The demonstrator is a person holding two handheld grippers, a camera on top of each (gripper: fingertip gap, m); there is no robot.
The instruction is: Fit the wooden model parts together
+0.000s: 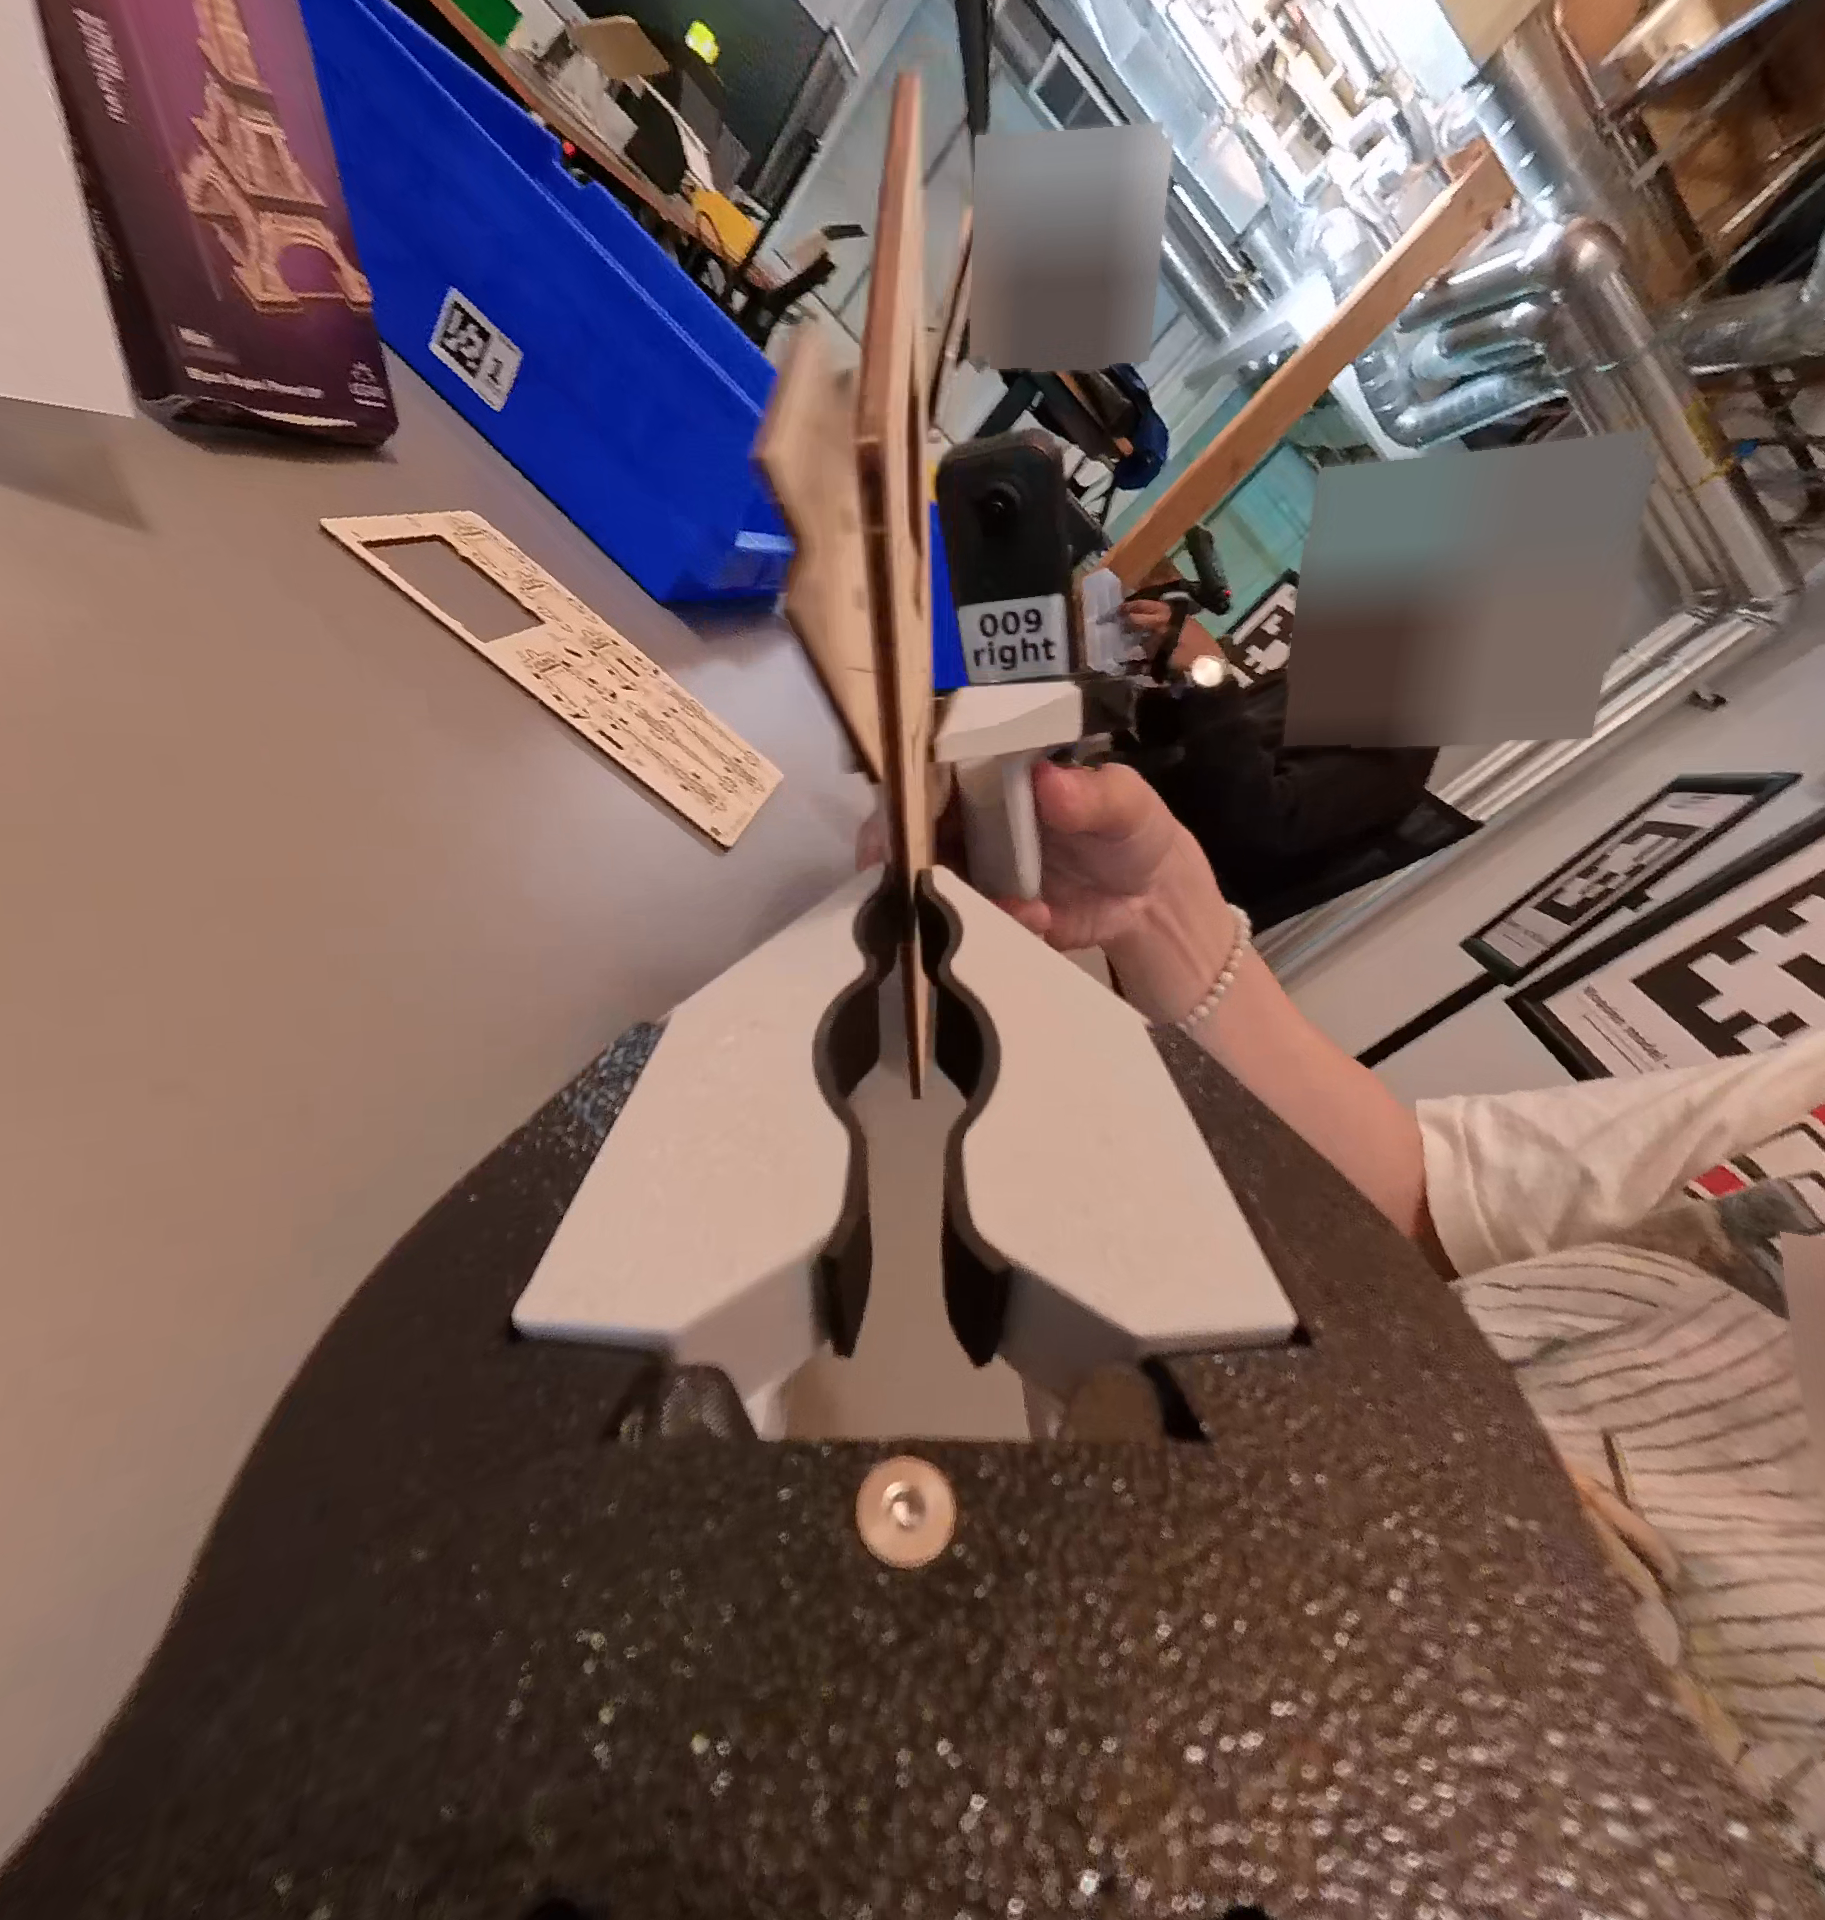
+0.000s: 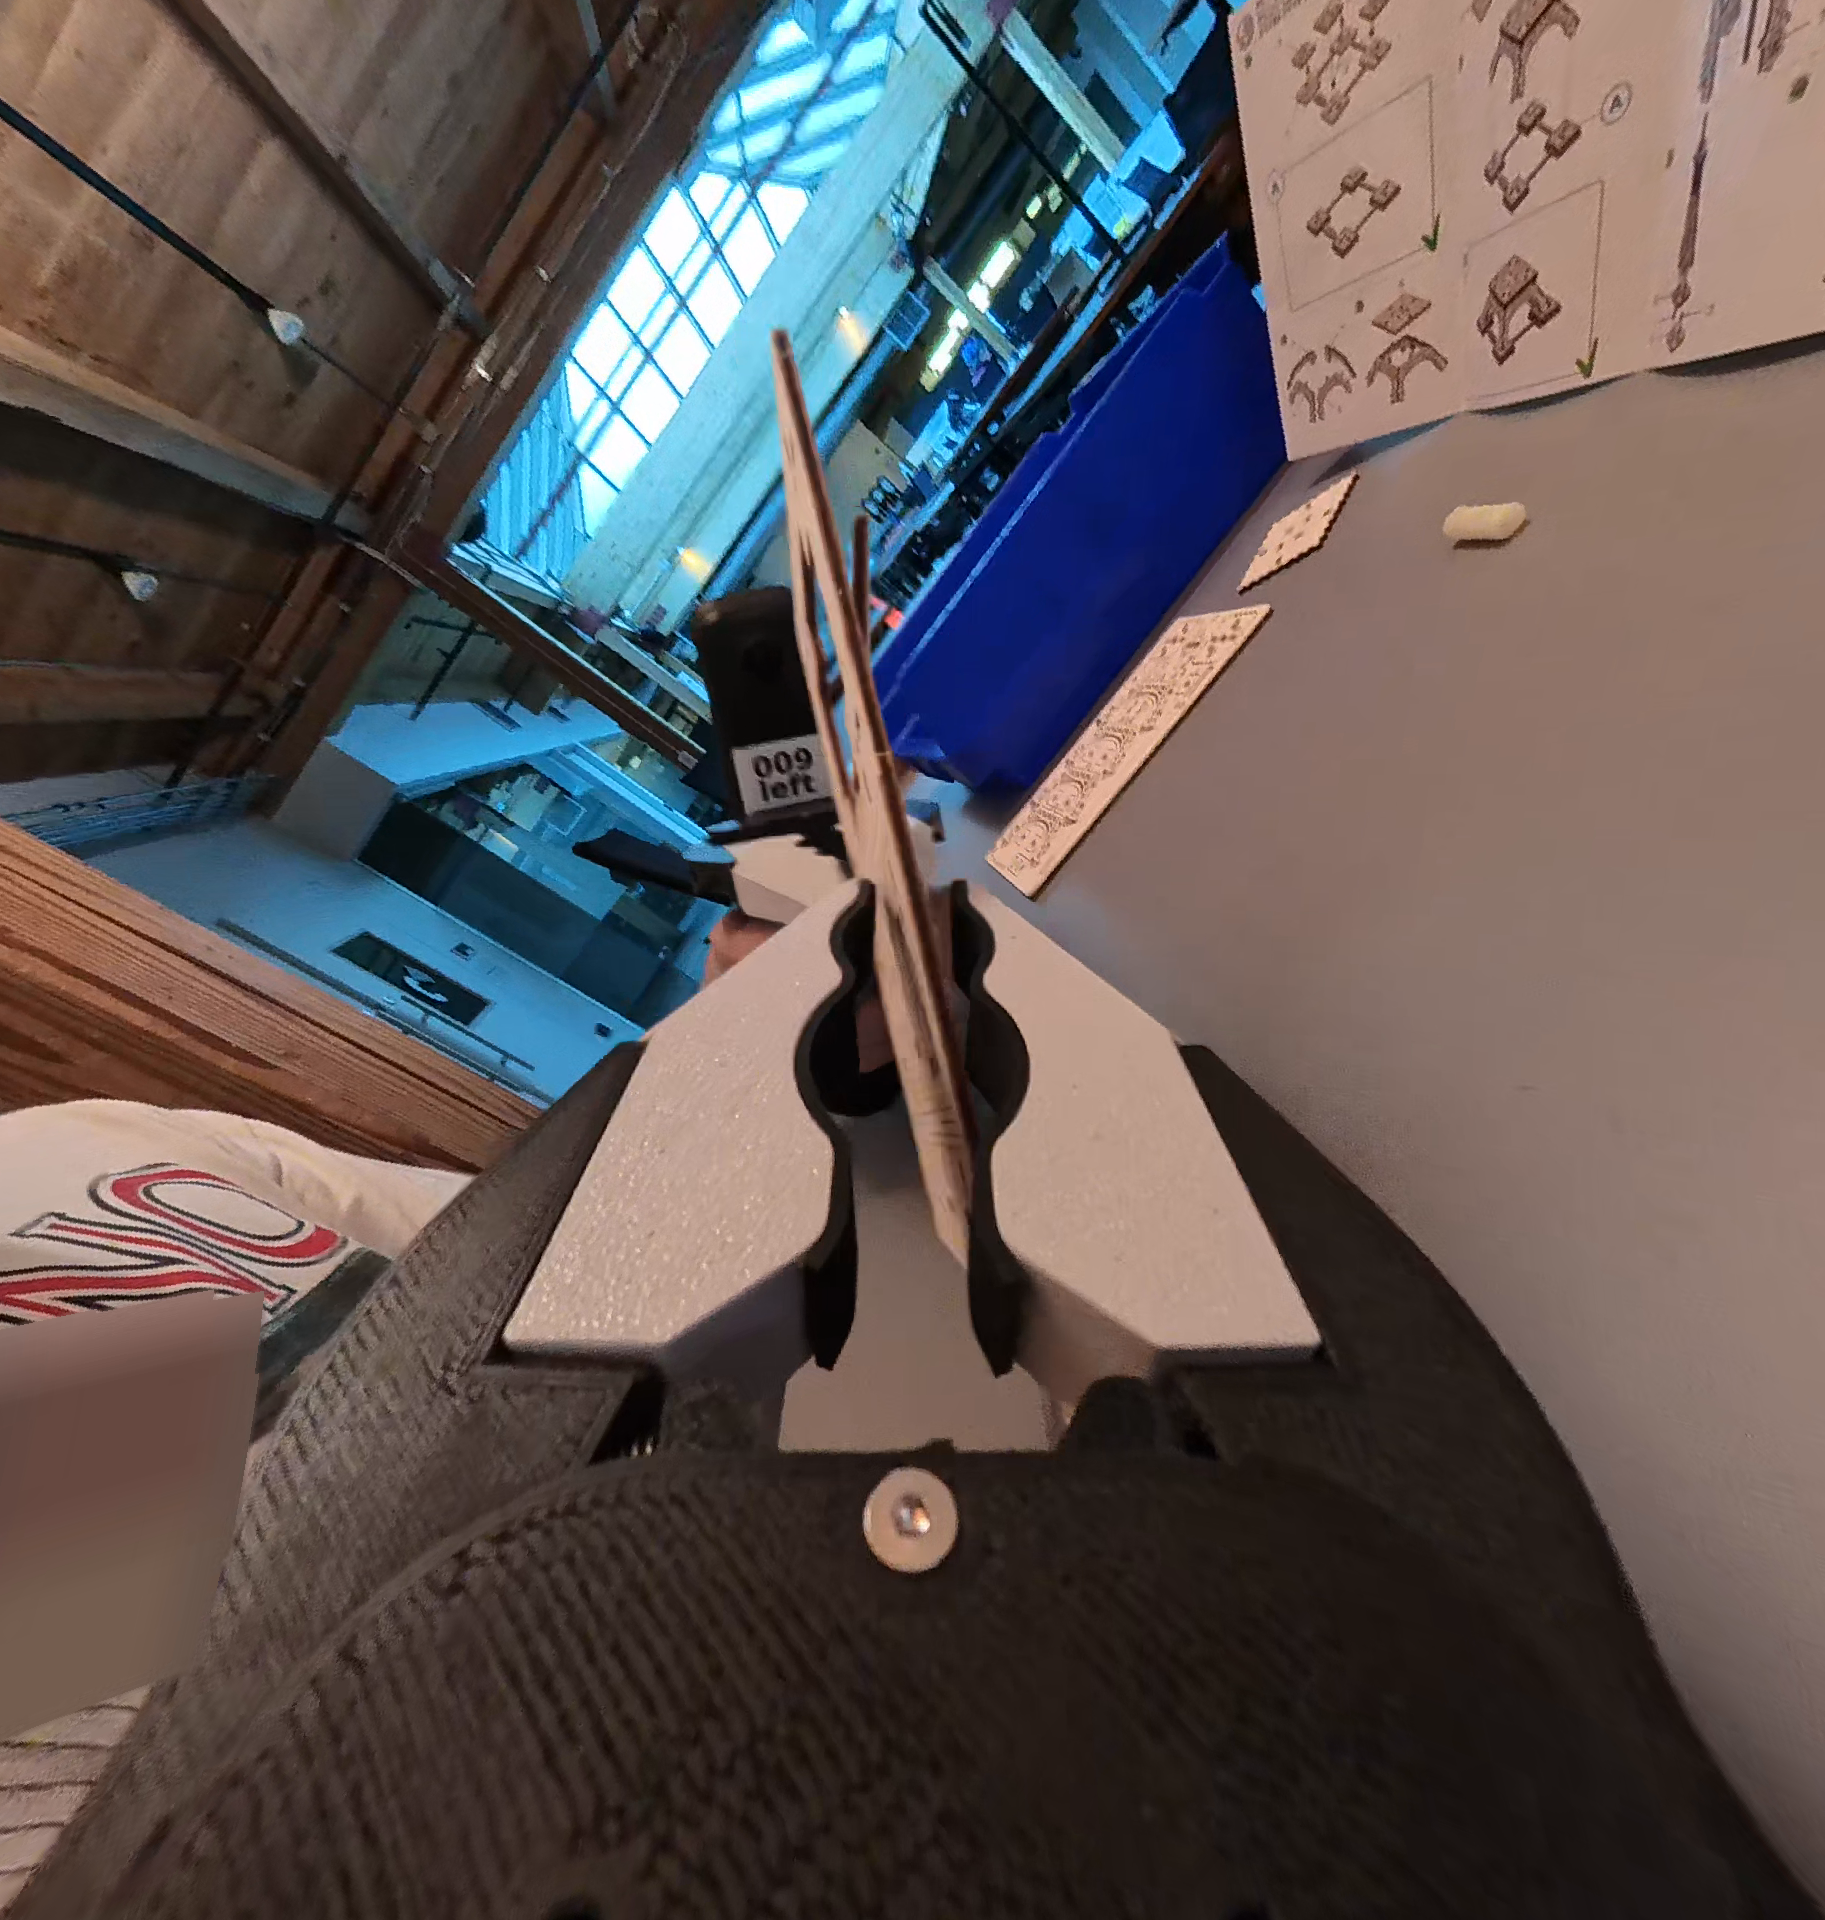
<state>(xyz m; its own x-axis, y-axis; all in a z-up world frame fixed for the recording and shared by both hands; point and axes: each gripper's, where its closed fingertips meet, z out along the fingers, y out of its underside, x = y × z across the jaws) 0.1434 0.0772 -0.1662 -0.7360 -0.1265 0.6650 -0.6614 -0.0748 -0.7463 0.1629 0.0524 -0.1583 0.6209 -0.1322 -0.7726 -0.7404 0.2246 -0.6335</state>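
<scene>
A thin wooden model panel (image 1: 892, 520) stands edge-on in front of me, with a second wooden piece (image 1: 814, 582) joined to it at an angle. My left gripper (image 1: 908, 894) is shut on the panel's lower edge, with both pads pressed against it. In the right wrist view the same panel (image 2: 866, 779) leans between the pads of my right gripper (image 2: 910, 899). These stand apart with a gap beside the wood, so that gripper is open. The right gripper's body (image 1: 1001, 717) shows behind the panel, held by a hand (image 1: 1126, 862). The left gripper (image 2: 773, 862) shows beyond the panel.
A blue bin (image 1: 575, 312) stands at the back of the grey table (image 1: 212, 935). A purple kit box (image 1: 233, 229) and a wooden sheet with cut-outs (image 1: 555, 665) lie nearby. Another wooden sheet (image 2: 1126, 748), a small square piece (image 2: 1297, 540) and the instruction sheet (image 2: 1510, 208) lie on the table. The gap from one gripper's tips to the other's is roughly 4 centimeters.
</scene>
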